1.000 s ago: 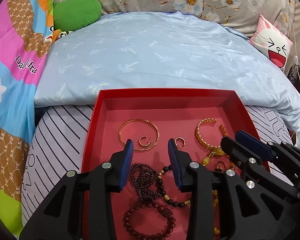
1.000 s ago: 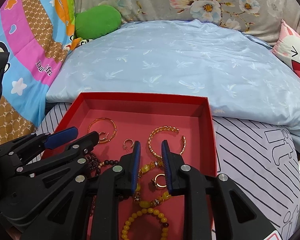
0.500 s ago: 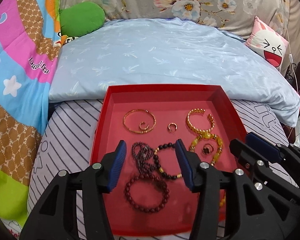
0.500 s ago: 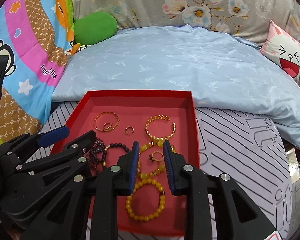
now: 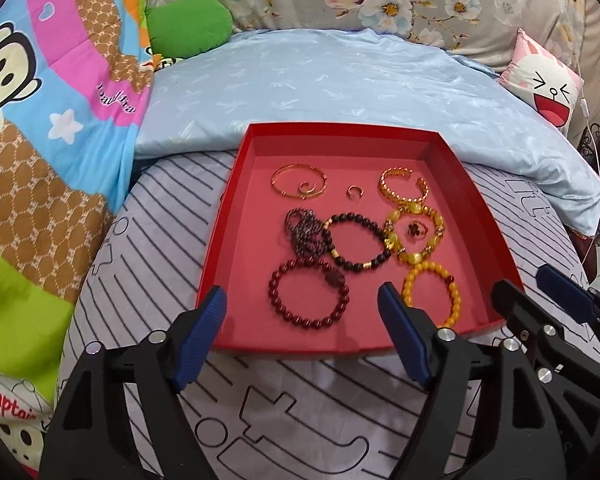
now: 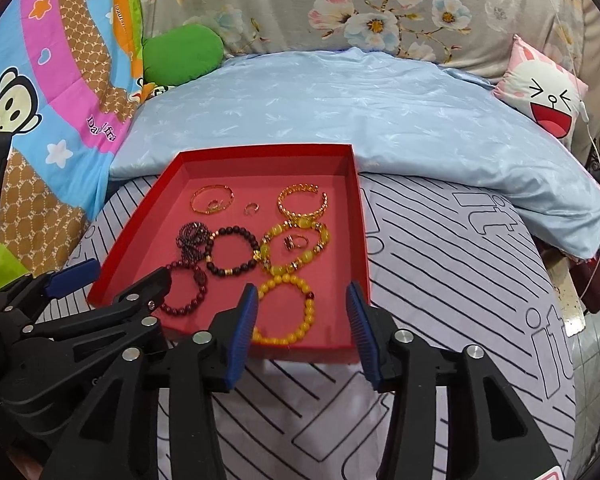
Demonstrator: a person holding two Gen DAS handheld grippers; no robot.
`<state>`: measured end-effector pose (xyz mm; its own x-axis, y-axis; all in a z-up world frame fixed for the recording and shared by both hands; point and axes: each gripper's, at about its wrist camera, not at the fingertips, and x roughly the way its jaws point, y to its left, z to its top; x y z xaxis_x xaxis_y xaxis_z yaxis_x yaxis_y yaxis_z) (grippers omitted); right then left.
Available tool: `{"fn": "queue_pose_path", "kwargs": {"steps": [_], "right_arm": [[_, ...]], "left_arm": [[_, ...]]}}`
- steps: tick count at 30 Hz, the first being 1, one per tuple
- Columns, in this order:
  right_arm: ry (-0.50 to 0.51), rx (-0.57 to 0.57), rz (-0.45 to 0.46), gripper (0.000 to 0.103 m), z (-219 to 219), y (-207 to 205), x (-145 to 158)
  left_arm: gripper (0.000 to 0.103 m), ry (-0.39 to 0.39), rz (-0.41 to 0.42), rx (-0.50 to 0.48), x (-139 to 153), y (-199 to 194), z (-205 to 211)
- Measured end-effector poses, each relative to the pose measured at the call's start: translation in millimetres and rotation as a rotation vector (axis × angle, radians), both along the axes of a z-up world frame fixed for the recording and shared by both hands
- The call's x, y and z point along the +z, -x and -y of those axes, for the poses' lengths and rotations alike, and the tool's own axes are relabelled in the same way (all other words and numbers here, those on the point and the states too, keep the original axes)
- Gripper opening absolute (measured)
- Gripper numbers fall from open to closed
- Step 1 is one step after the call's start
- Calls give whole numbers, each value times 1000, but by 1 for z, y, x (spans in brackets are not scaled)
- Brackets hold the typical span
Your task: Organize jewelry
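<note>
A red tray [image 5: 236, 184] [image 6: 360, 224] lies on the striped bed and holds several pieces: a thin gold bangle [image 5: 298, 181], a gold cuff [image 5: 404, 189], a small ring [image 5: 353, 191], dark, red [image 5: 308, 295] and yellow bead bracelets [image 5: 432, 294] [image 6: 286, 308]. My left gripper [image 5: 306, 330] is open and empty above the tray's near edge. My right gripper [image 6: 302, 330] is open and empty over the tray's near right corner, and shows at the right of the left wrist view [image 5: 540, 296].
A pale blue quilt [image 5: 340, 88] lies behind the tray. A green cushion [image 5: 188, 24] and a cartoon blanket [image 5: 40, 120] are at left, a pink rabbit pillow [image 5: 544, 80] at right. The striped sheet [image 5: 284, 408] runs under both grippers.
Both grippers have pulled back and up from the tray and opened wider. The jewelry stays in the tray.
</note>
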<state>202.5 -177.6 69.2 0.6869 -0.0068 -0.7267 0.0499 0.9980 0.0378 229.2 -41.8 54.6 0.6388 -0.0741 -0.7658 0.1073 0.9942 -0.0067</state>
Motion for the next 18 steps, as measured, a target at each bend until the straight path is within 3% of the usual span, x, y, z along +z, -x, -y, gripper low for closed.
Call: {"fn": "queue_pose_path", "kwargs": {"steps": [8,18], "right_arm": [[16,-14,8,66,3,18,-6],[-33,-32,5,84,10,29,-11]], "left_arm": [[91,3,-8,44,-7,17,-11],[94,5,-25,42,-15,28,-15]]}}
